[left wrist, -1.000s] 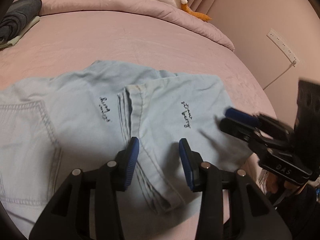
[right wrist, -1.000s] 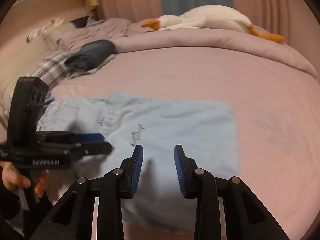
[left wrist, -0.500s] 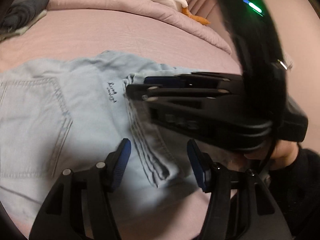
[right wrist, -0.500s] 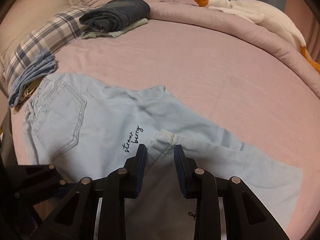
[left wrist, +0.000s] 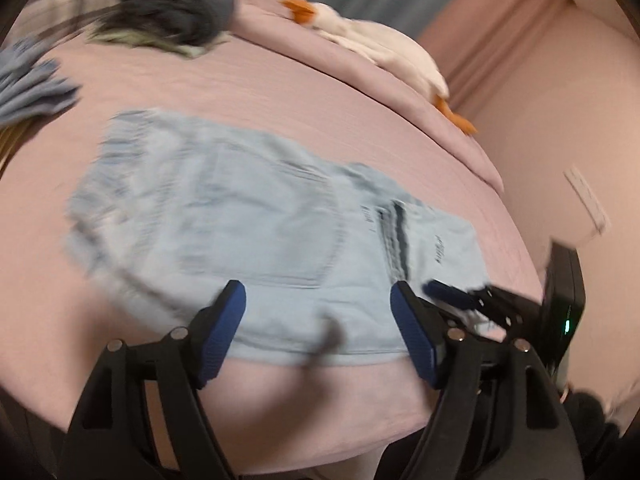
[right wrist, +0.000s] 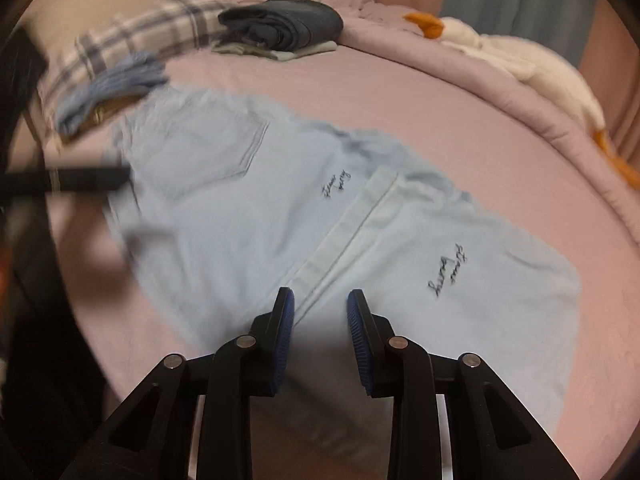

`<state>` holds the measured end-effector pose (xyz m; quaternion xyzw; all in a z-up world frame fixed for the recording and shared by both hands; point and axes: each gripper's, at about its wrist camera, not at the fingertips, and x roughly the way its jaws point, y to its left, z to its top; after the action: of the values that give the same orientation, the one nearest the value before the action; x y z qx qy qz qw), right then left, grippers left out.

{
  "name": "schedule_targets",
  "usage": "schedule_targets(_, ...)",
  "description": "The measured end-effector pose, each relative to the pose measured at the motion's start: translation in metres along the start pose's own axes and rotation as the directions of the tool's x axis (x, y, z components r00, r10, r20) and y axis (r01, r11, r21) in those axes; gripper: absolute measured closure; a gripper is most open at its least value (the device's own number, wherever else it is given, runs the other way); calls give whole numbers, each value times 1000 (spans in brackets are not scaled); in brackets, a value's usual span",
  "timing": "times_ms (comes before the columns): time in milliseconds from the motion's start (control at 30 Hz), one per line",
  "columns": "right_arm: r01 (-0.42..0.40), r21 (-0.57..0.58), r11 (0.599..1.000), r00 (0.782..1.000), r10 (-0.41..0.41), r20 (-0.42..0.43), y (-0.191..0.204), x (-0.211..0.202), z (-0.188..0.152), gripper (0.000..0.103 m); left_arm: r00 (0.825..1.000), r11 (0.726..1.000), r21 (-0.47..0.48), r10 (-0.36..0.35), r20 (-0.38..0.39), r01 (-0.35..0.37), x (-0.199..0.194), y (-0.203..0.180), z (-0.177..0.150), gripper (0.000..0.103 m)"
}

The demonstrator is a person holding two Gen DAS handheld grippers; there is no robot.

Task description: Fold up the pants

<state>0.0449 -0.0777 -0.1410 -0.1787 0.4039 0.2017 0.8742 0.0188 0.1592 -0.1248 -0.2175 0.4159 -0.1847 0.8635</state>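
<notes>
Pants lie folded across the pink bed. My left tongs tilt down over their near edge, jaws just opened wide, empty. Right tongs hover narrow over the hem, now pulled back beside the left

Pants flat on bed; folded clothes behind, toy goose apparently far right.
</notes>
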Motion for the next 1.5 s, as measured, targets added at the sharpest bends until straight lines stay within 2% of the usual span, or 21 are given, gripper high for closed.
schedule_targets(100, 35, 34, 999, 999, -36, 15, 3, -6, -2, 72, 1000, 998, -58, 1, 8, -1, 1, 5, -1, 28)
schedule_targets(233, 7, 106, 994, 998, -13, 59, -5, -24, -2, 72, 998, 996, -55, 65, 20, -64, -5, 0, -4, 25)
schedule_targets(333, -13, 142, 990, 998, 6, 55, -6, -21, -5, 72, 997, 994, -84, 73, 18, -72, -11, 7, -10, 25)
schedule_targets(400, -19, 148, 989, 1000, 16, 21, -3, -8, -7, 72, 997, 993, -91, 80, 18, -78, -15, 13, -14, 25)
schedule_targets(600, -1, 173, 985, 999, -6, 39, 3, -16, -7, 72, 994, 988, -110, 112, 20, -109, -16, 21, -16, 24)
schedule_targets(767, 4, 176, 984, 996, -20, 91, 7, -32, -2, 72, 993, 982, -151, 114, 12, -111, -14, 29, -17, 20)
schedule_targets(933, -5, 205, 979, 993, -19, 116, 6, -36, 5, 71, 998, 971, -232, 64, 5, -61, -9, 42, -20, 17)
schedule_targets(1067, -8, 208, 978, 994, -15, 112, 10, -33, 8, 71, 999, 958, -287, -2, 43, 15, -9, 48, -17, 8)
schedule_targets(1200, -13, 201, 979, 993, -12, 121, 15, -34, 10, 71, 993, 931, -352, -67, 97, 97, -10, 61, -14, 7)
schedule_targets(1333, -16, 197, 980, 992, -9, 123, 16, -35, 12, 71, 983, 922, -359, -99, 153, 148, -9, 67, -8, 7)
schedule_targets(1500, -21, 202, 979, 993, -3, 117, 16, -33, 13, 71, 978, 924, -347, -101, 182, 160, -5, 65, 2, 3)
